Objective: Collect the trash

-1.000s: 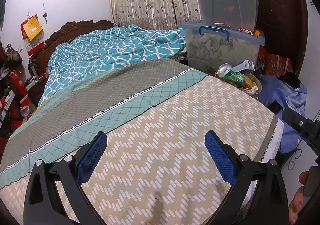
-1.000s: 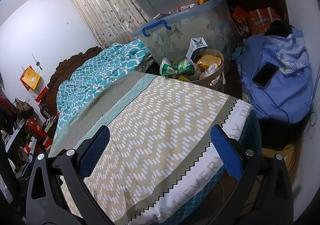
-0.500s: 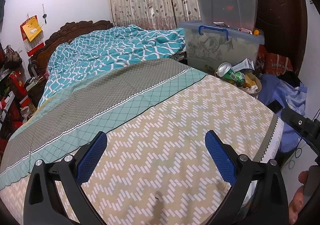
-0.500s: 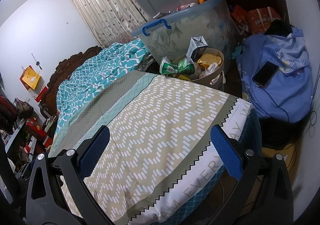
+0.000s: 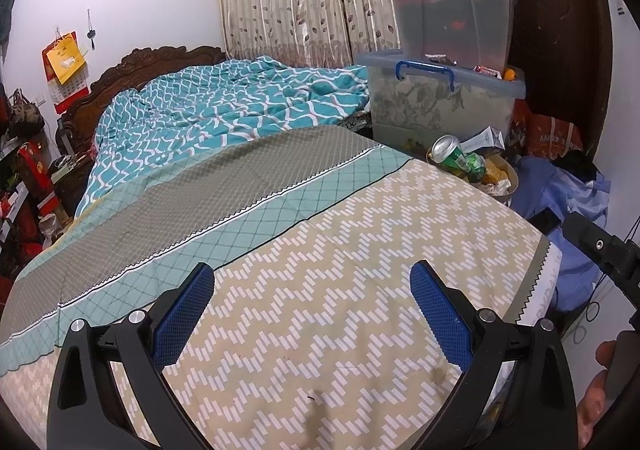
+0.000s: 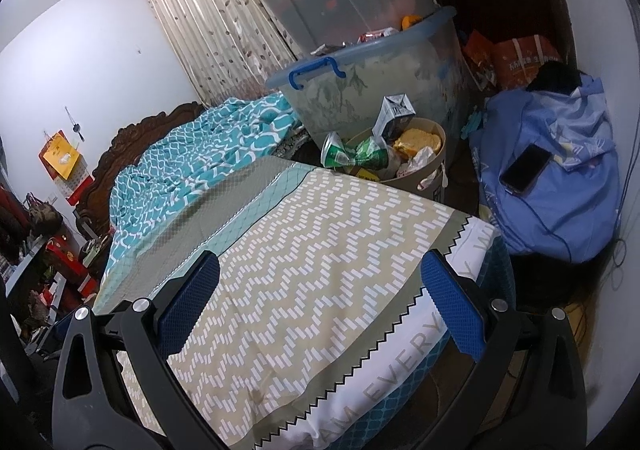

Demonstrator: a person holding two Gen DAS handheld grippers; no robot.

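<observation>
A round tan trash bin (image 6: 434,169) stands on the floor at the bed's far corner; it also shows in the left wrist view (image 5: 510,175). It holds a crushed green can (image 6: 352,155), a small milk carton (image 6: 394,115), yellow wrappers and crumpled paper. The green can (image 5: 456,157) lies on top in the left wrist view. My left gripper (image 5: 312,314) is open and empty above the bed's foot. My right gripper (image 6: 320,300) is open and empty above the bed's corner. Both are well short of the bin.
The bed (image 5: 320,250) has a tan zigzag cover and a teal quilt (image 5: 224,105). Stacked clear storage boxes (image 6: 360,61) stand behind the bin. A blue bag (image 6: 560,185) with a phone (image 6: 524,169) on it sits right of the bin. Clutter lines the left wall.
Both grippers stay open and almost still. The left view has tilted slightly; the bin and its trash have not moved.
</observation>
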